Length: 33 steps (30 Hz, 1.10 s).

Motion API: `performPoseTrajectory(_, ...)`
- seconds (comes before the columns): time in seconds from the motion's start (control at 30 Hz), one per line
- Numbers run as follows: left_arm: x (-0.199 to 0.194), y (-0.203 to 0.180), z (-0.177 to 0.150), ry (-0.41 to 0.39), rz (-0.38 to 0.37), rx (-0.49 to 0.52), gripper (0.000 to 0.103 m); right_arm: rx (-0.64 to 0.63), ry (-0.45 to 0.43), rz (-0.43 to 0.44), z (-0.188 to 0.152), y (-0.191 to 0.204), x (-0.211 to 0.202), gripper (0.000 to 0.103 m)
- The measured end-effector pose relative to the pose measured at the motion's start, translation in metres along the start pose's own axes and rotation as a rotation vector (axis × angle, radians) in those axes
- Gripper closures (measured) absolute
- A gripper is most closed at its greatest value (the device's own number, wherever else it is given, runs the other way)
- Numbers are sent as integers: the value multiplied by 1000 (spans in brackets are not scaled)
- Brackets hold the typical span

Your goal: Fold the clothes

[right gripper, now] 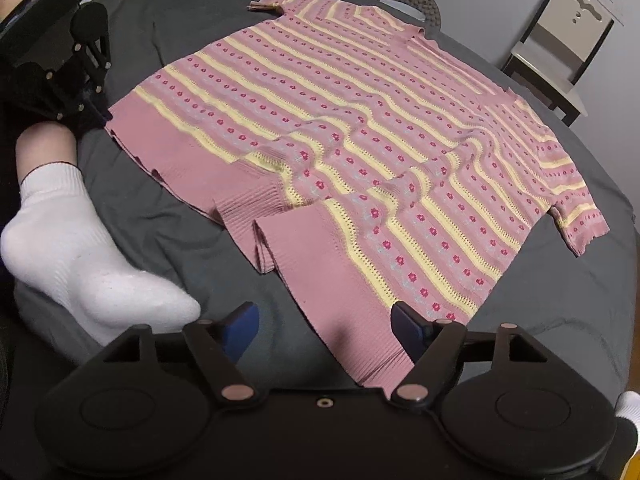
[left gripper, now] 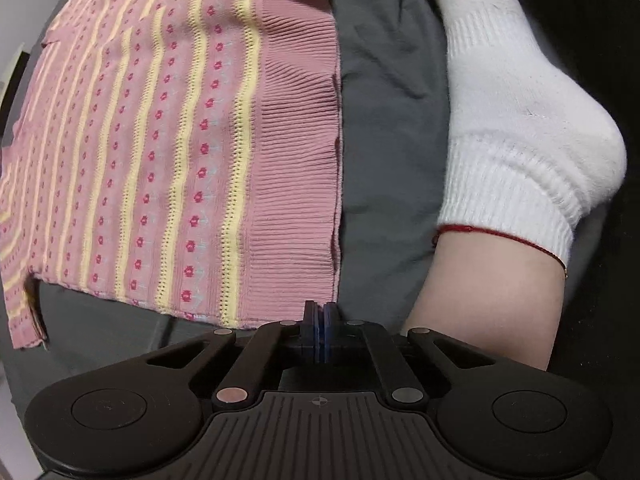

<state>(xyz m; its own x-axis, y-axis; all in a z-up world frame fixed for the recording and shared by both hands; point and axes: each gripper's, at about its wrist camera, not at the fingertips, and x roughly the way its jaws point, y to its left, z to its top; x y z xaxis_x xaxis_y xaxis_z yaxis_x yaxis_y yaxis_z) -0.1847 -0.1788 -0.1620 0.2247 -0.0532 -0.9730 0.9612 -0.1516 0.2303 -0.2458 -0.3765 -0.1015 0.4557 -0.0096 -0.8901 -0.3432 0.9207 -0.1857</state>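
Right claw wide open astride sweater hem; left claw closed

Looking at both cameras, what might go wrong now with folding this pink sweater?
1. The right gripper is open astride the ribbed hem; where the hem is doubled over, it may catch one layer only.
2. The left gripper looks shut at the hem corner; whether it holds cloth is unclear, so a lift could be uneven.
3. The foot in a white sock lies near the sweater and may snag it.
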Motion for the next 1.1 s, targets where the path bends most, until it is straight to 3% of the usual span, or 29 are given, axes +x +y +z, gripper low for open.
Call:
performPoseTrajectory(0.23, -10, 16, -9, 9, -69, -66, 103, -37, 31, -15, 7, -8, 2, 29)
performPoseTrajectory(0.4, -16, 32, -16, 44, -135, -115, 103, -90, 101, -34, 9, -16, 14, 26)
performPoseTrajectory(0.6, -11, 50, -15, 55, -182, -205, 103, 44, 199, -43, 9, -53, 30, 26)
performPoseTrajectory(0.73, -33, 64, -11, -90, -222, -289, 102, 301, 231, 22, 0, -95, 35, 27)
performPoseTrajectory(0.77, -38, 69, -9, -149, -224, -330, 98, 361, 235, 45, -2, -103, 38, 28)
performPoseTrajectory(0.93, -38, 100, -12, -415, -229, -635, 95, 640, 244, 158, -19, -130, 58, 38)
performPoseTrajectory(1.03, -8, 117, -20, -483, -286, -859, 95, 685, 273, 122, -24, -128, 69, 41)
performPoseTrajectory(1.1, 11, 125, -24, -471, -290, -1001, 95, 691, 286, 112, -25, -125, 73, 61)
